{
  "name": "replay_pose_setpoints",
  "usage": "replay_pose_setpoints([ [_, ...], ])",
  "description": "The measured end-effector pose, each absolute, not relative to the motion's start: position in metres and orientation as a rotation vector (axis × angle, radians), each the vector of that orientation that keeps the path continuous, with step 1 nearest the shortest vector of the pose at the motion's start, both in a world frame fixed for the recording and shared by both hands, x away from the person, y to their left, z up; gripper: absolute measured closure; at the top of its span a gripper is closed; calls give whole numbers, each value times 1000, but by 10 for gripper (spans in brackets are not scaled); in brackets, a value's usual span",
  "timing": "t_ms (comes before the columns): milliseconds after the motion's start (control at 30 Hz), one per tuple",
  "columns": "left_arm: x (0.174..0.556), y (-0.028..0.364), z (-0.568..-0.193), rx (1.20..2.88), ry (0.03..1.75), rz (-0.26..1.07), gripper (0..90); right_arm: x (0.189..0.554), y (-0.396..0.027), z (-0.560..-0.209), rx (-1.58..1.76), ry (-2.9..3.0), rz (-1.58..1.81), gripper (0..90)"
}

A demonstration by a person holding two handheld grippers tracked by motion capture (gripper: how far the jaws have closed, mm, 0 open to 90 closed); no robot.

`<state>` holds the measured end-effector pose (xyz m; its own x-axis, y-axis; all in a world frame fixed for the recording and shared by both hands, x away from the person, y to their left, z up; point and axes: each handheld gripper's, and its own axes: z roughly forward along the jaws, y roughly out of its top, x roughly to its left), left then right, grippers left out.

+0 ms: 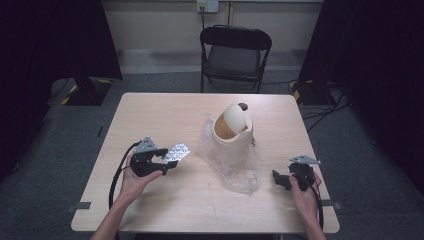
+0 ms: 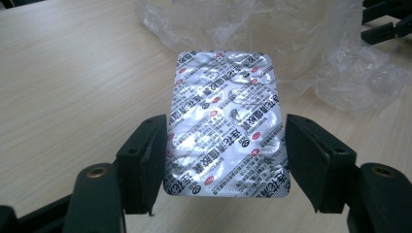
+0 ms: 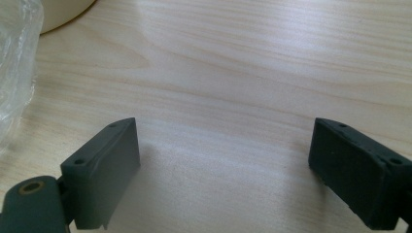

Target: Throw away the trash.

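Observation:
A silver blister pack with red and black print is clamped by its long edges between the jaws of my left gripper, lifted off the table. From above, the blister pack sticks out of the left gripper toward a cream swing-lid bin. The bin stands mid-table on a crumpled clear plastic bag. My right gripper hangs open over bare wood, with nothing between its jaws. In the high view this right gripper sits near the table's right front, beside the bag.
The light wooden table has bare room at the left and back. A black folding chair stands behind the far edge. The clear bag lies just beyond the held pack, and the bin's base is far left of the right gripper.

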<state>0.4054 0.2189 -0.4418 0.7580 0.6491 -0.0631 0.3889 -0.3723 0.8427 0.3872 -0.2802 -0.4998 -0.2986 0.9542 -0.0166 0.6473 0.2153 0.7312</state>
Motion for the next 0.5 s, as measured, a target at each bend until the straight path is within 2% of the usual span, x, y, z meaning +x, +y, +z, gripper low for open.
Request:
replay_pose_setpoints([
  [500,415,196,-421,1979,729,325,340,387,-280,-500,1477,2026,866,104],
])
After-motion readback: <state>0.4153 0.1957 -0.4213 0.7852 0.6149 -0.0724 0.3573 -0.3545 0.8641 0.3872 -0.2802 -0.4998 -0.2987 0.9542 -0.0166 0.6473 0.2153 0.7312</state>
